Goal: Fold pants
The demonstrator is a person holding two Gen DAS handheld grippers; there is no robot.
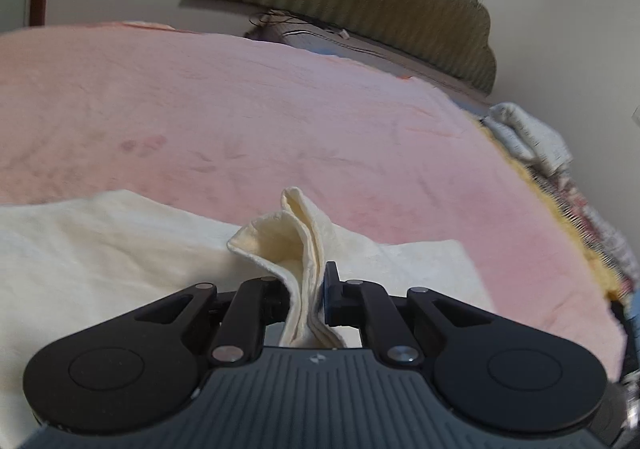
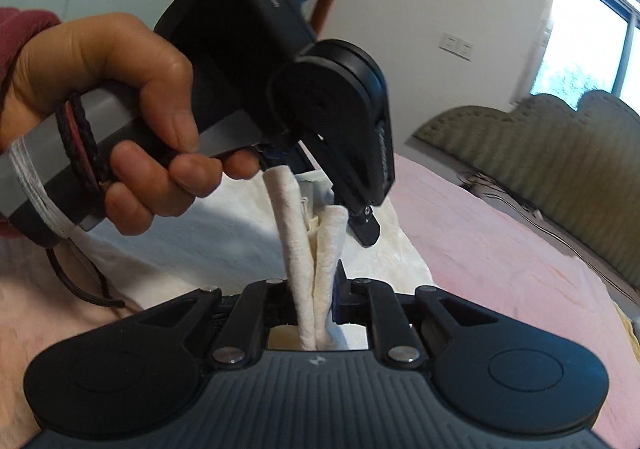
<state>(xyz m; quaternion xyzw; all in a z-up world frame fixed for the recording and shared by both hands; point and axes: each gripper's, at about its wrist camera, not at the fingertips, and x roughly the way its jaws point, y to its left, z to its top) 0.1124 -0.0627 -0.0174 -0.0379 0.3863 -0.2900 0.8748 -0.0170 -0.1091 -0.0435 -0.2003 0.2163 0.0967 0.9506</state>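
Hidden or cut off: most of the cream pants spread beyond the lower-left edge of the left wrist view; own pads of both grippers buried in cloth; person cropped to one hand and a dark red sleeve at the right wrist view's left edge.
Hard to make out: pale bundle at the far right bed edge, blurred, kind of item unclear; cables under the headboard, only thin lines.
Writing: "DAS" in pale letters on the grey body of the left gripper as seen from the right wrist; two smaller lines beneath, too blurred to read. Small light logo on each camera mount, not legible.
Pants, look: cream, soft textured weave, lying flat on the pink bedspread, one edge pulled up into thick rolled folds.
Pants, place: near edge of the bed, directly ahead of both grippers, lifted part between them.
Left gripper: fingers together, clamped on a raised fold of the pants that stands up in a peak.
Right gripper: fingers together, clamped on two rolled strips of the same cloth running up toward the left gripper.
Grippers, relation: close together, left just above and beyond right.
Room: white wall, switch plate, bright window at right.
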